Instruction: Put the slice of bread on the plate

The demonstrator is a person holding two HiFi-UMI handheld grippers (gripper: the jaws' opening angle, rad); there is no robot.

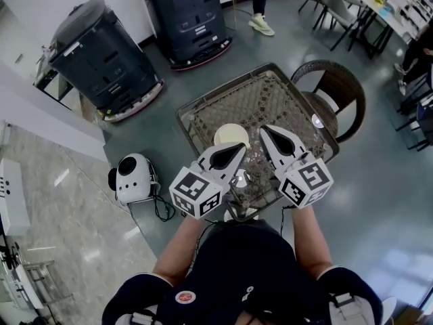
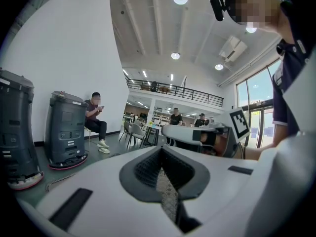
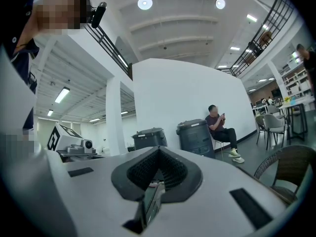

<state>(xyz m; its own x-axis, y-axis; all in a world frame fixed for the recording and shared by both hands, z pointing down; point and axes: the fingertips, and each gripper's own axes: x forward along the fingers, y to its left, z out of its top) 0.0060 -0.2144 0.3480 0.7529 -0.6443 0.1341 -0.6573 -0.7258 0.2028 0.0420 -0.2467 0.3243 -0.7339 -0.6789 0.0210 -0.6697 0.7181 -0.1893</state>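
In the head view a pale round plate (image 1: 231, 135) lies on the square wicker table (image 1: 203, 124), just beyond my two grippers. I cannot make out a slice of bread in any view. My left gripper (image 1: 241, 147) is held level over the table's near part, its tips at the plate's near edge, jaws together with nothing in them. My right gripper (image 1: 264, 129) hangs beside it to the right, also shut and empty. In the left gripper view the left gripper (image 2: 162, 148) shows closed jaws. The right gripper view shows the right gripper (image 3: 158, 152) closed too.
A wicker chair (image 1: 338, 90) stands at the table's right. Two dark wheeled service robots (image 1: 101, 59) (image 1: 189, 19) stand behind the table on the left, and a white device (image 1: 133, 177) lies on the floor at the near left. A seated person (image 2: 95, 115) and dining tables (image 1: 379, 9) are farther off.
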